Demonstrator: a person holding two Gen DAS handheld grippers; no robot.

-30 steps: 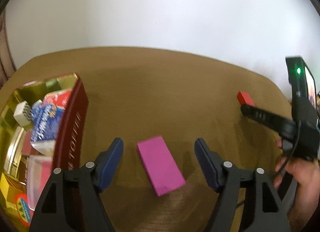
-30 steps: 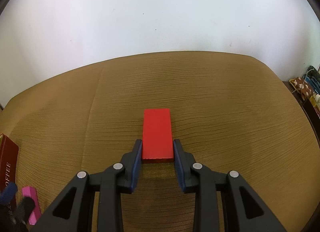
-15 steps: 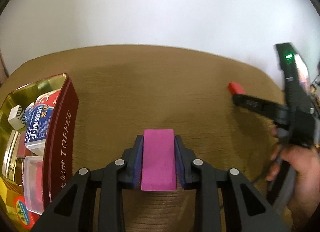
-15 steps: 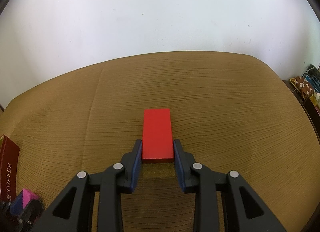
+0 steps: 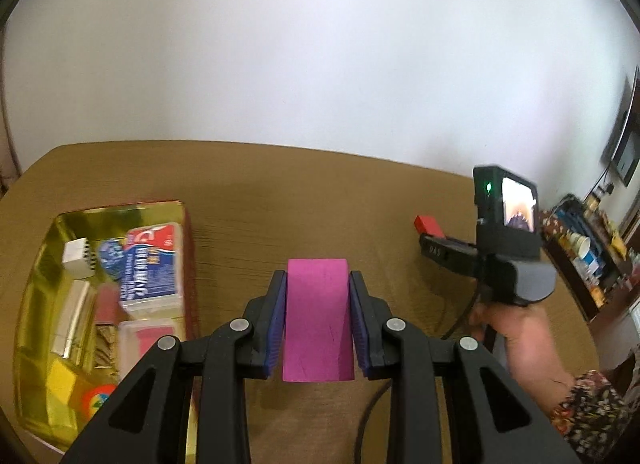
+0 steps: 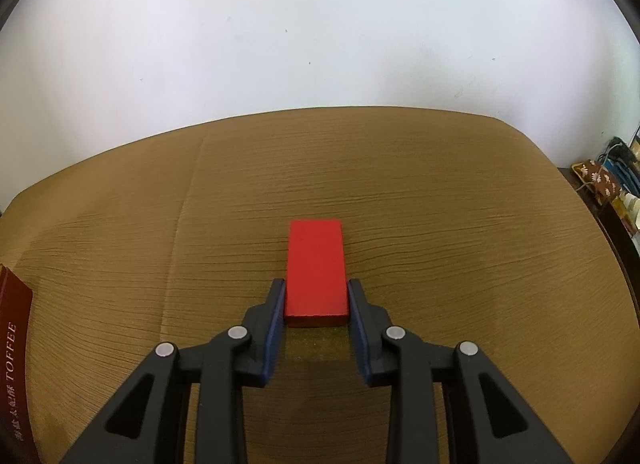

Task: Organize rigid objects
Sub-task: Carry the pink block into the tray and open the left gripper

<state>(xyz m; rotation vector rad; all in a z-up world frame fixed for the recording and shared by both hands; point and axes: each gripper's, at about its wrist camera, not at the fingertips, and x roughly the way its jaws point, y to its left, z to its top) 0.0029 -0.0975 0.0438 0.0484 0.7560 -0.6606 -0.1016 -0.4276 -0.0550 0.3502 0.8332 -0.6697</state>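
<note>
Clamping a magenta block [image 5: 318, 320] right of the gold tin [image 5: 38, 264] (already crowded), the left tongs [image 5: 318, 296] mirror the right tongs [image 6: 316, 300], closed on a red block [image 6: 315, 268] farther right.

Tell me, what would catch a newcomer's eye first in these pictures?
Two bright blocks, each pinched between black tongs: a pink block in the left gripper, raised off the brown table, and a red block in the right gripper, flat on the tabletop. Next, at the table's left edge, the gold tin crowded with small packets.
</note>
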